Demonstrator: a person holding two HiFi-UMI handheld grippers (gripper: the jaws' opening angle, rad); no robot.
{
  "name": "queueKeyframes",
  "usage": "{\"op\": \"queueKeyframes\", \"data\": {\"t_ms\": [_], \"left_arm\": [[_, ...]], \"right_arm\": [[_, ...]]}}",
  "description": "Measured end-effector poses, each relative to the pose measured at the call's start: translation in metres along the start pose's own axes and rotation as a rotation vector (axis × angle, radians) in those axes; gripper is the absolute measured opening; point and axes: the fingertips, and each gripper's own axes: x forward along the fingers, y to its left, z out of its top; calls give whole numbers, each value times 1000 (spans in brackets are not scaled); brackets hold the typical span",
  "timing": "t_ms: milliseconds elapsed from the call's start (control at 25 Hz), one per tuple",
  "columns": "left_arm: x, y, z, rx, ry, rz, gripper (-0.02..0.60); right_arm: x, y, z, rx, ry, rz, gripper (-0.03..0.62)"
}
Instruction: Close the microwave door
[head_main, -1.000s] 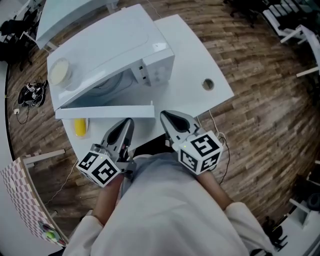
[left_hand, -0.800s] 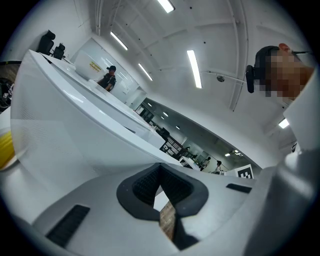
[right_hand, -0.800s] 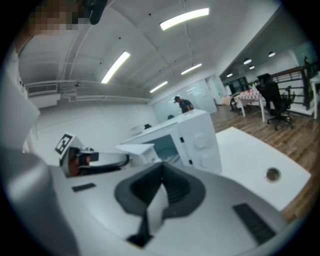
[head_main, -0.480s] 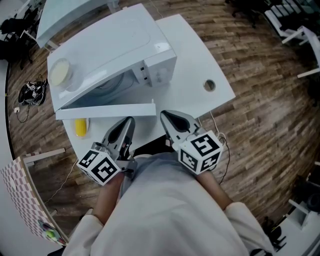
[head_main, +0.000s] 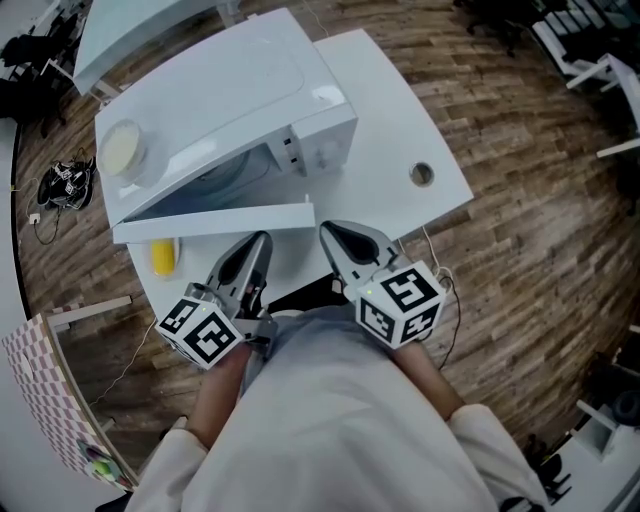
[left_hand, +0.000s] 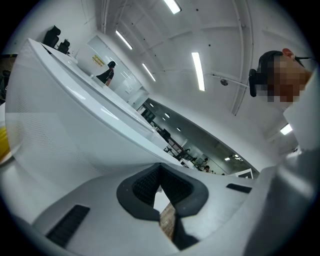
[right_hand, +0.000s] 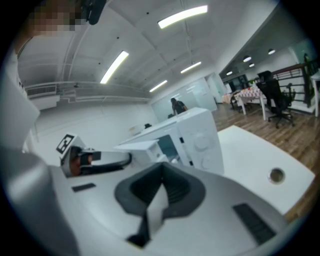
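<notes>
Microwave (head_main: 220, 90) sits far-left on the white table (head_main: 380, 110), door (head_main: 215, 220) wide open, swung out to the near side, its edge running left-right in front of both grippers. L gripper (head_main: 255, 250) is near-left, tips pinched together w/ nothing between, aimed at the door's edge; just beside it, can't tell if touching. R gripper (head_main: 335, 238), same story: tips together, empty, pointing just right of the door's free end. Yellow obj (head_main: 162, 257) on the table under the door's left end. Pale round disc (head_main: 120, 147) on the microwave top, left side. Cable hole (head_main: 422, 174) in the table, right.
</notes>
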Motion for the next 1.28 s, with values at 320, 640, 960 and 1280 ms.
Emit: {"op": "queueKeyframes", "data": {"t_ms": [320, 640, 960, 1280], "left_arm": [[8, 4, 5, -11, -7, 5, 15], [16, 8, 10, -15, -8, 11, 15], [23, 12, 15, -22, -7, 18, 16], [30, 18, 20, -28, -3, 26, 17]], "right_arm": [[5, -4, 3, 7, 1, 0, 21], [9, -7, 4, -9, 9, -10, 21], [15, -11, 9, 32, 3, 7, 21], [25, -15, 13, 47, 2, 15, 21]]}}
